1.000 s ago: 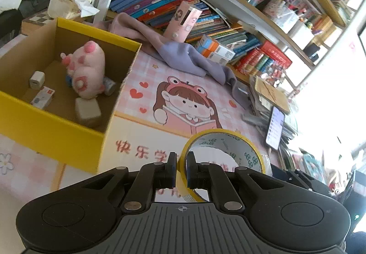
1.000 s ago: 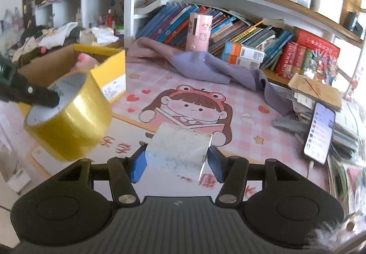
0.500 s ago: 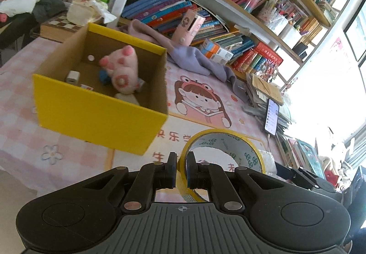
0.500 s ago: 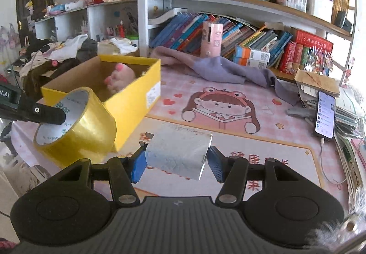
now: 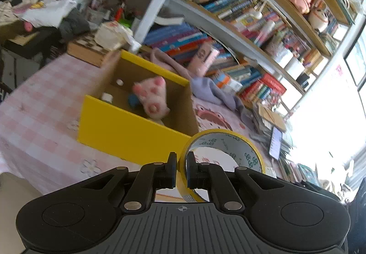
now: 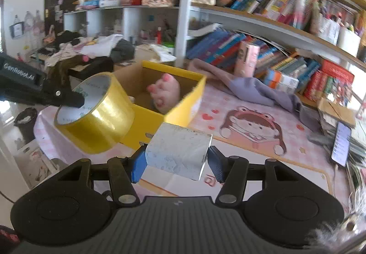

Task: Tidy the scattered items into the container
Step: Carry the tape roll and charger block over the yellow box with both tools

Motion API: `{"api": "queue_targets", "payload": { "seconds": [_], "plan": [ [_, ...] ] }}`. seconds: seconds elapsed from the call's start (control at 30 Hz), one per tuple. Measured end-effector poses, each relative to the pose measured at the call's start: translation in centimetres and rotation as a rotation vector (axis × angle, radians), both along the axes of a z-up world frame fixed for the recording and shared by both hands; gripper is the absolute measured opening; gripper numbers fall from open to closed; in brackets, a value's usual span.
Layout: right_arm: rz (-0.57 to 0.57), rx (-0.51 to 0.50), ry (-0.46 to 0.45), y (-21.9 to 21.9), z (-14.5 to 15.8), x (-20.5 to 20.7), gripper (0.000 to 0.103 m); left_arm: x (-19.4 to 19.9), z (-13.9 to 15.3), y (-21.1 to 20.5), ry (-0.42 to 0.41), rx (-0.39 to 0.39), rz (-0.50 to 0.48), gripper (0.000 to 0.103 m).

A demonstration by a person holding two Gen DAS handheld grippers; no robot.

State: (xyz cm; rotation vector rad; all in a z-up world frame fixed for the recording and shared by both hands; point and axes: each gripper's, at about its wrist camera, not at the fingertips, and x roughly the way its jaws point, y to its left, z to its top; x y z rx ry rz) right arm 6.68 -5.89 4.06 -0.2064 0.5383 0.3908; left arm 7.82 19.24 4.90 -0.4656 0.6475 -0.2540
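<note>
Right wrist view: the yellow box point(image 6: 183, 107) already holds a pink plush point(image 6: 164, 91). The left gripper point(image 6: 75, 100), at nine o'clock, pinches the tape roll point(image 6: 98, 114); the right gripper point(image 6: 176, 158) clamps a grey block point(image 6: 178, 151). Both remain to drop in.

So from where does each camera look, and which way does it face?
Left wrist: sits on the left claw, faces the yellow box and shelves; its claw pinches the tape roll.
Right wrist: sits on the right claw holding a grey block, faces the same box; the left claw shows.
Shared: box, tape, plush.
</note>
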Motion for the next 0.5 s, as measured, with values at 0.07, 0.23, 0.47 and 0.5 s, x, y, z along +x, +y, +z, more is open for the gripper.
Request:
{"api": "queue_targets", "payload": {
  "seconds": [0.07, 0.23, 0.47, 0.5],
  "plan": [
    [0.026, -0.001, -0.006, 0.8, 0.2, 0.0, 0.054, -0.1, 0.3, 0.8, -0.012, 0.005, 0.023, 0.007],
    [0.084, 0.004, -0.027, 2.7, 0.8, 0.8, 0.054, -0.2, 1.3, 2.5, -0.055, 0.027, 0.077, 0.007],
    [0.160, 0.014, -0.080, 4.8, 2.3, 3.0, 0.054, 1.3, 2.4, 4.2, -0.102, 0.050, 0.132, 0.007],
    [0.168, 0.017, -0.087, 5.0, 2.5, 3.5, 0.054, 1.8, 2.5, 4.3, -0.109, 0.059, 0.136, 0.007]
  ]
}}
